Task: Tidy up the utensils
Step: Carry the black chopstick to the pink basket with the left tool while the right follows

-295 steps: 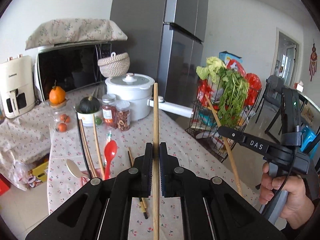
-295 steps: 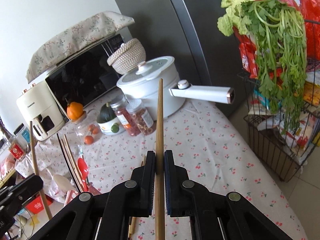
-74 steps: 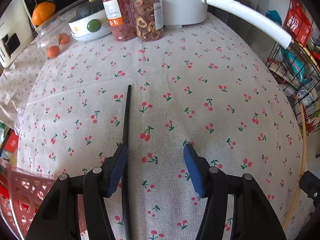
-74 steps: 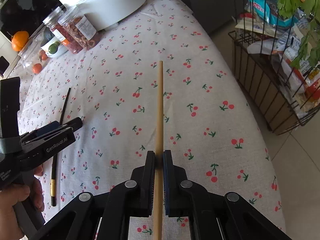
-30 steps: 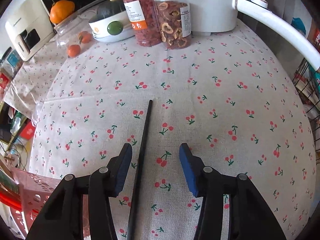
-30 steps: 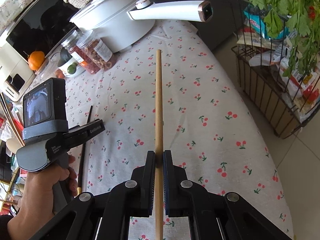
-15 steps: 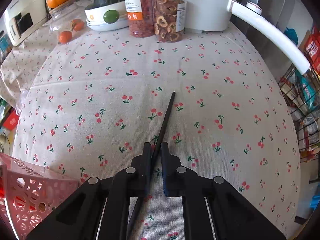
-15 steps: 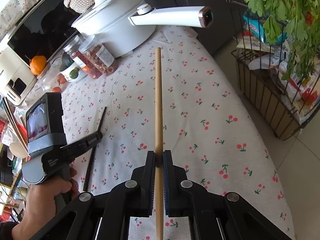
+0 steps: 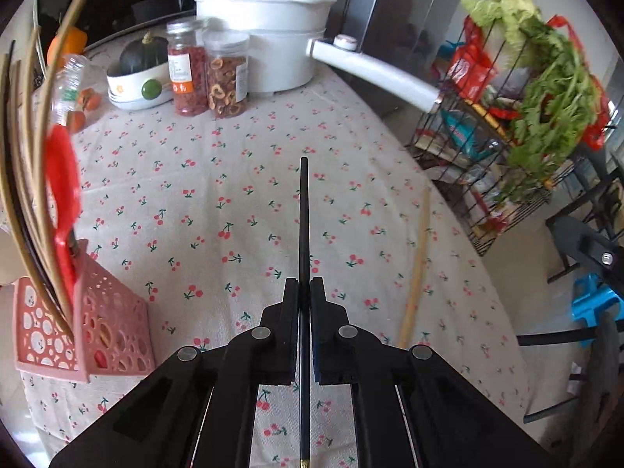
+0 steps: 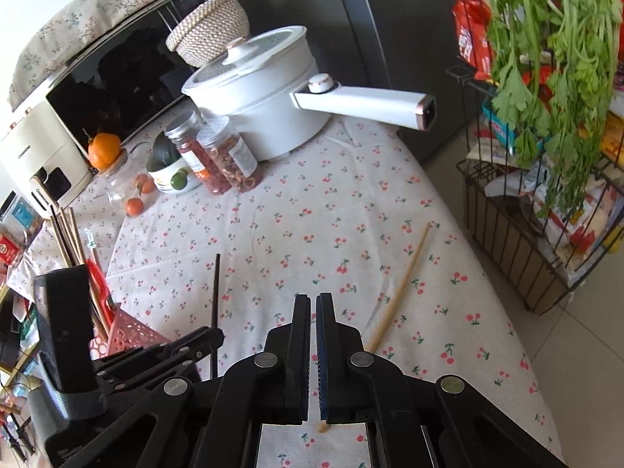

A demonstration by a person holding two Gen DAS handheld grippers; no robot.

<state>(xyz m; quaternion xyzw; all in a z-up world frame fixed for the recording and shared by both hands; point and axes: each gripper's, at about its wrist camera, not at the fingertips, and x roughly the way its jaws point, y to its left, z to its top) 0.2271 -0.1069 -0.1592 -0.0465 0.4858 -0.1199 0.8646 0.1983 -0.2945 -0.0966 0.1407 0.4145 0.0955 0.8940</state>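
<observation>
My left gripper (image 9: 305, 286) is shut on a black chopstick (image 9: 304, 218) and holds it above the cherry-print tablecloth; the gripper also shows in the right wrist view (image 10: 202, 341) with the chopstick (image 10: 215, 292) pointing up. My right gripper (image 10: 313, 302) is shut and empty. A wooden chopstick (image 10: 401, 284) lies on the cloth just right of it, and also shows in the left wrist view (image 9: 415, 269). A pink perforated utensil holder (image 9: 84, 331) at the left holds several chopsticks and a red spoon (image 9: 62, 179).
A white pot (image 9: 269, 27) with a long handle (image 9: 374, 72), two jars (image 9: 206, 74), a bowl with a squash (image 9: 136, 74) and a microwave (image 10: 113, 74) stand at the back. A wire rack with greens (image 9: 546, 124) stands off the table's right edge.
My left gripper has lifted the black chopstick off the cloth and swung toward the holder. My right gripper has let go of the wooden chopstick, which now lies on the table.
</observation>
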